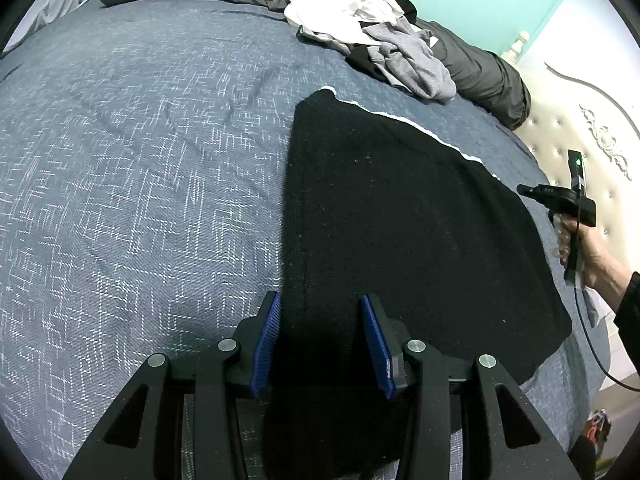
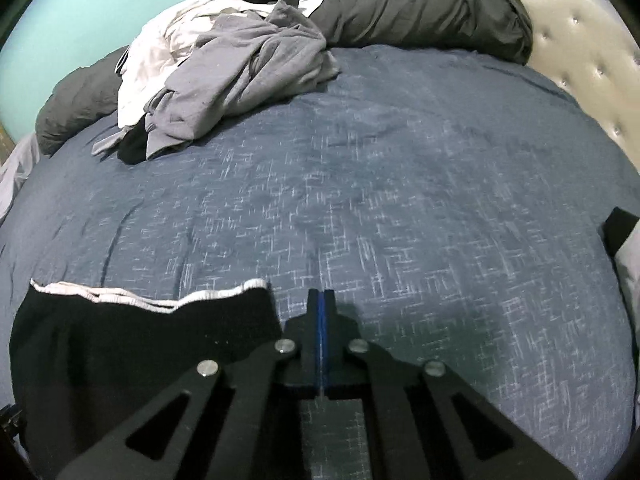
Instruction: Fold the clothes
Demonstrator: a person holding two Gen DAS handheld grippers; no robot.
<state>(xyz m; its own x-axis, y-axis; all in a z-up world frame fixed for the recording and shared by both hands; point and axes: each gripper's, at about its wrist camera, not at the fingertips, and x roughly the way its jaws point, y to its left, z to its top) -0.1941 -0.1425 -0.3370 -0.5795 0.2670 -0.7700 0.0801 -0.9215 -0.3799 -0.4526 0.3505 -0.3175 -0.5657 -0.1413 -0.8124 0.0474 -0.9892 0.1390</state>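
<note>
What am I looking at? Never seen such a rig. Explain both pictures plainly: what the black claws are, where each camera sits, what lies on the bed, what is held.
No robot here: a person holds a hand-held gripper in each hand, with a fisheye camera on each looking along its two fingers.

The left camera shows the left gripper, open, its blue pads either side of a black garment lying flat on the blue bedspread. At the far right you see the person's right hand with the other tool.

The right camera shows the right gripper, shut on nothing, beside that garment's white-trimmed edge.

At the back lies a clothes pile of grey and white items, and dark pillows. Nothing is held.
</note>
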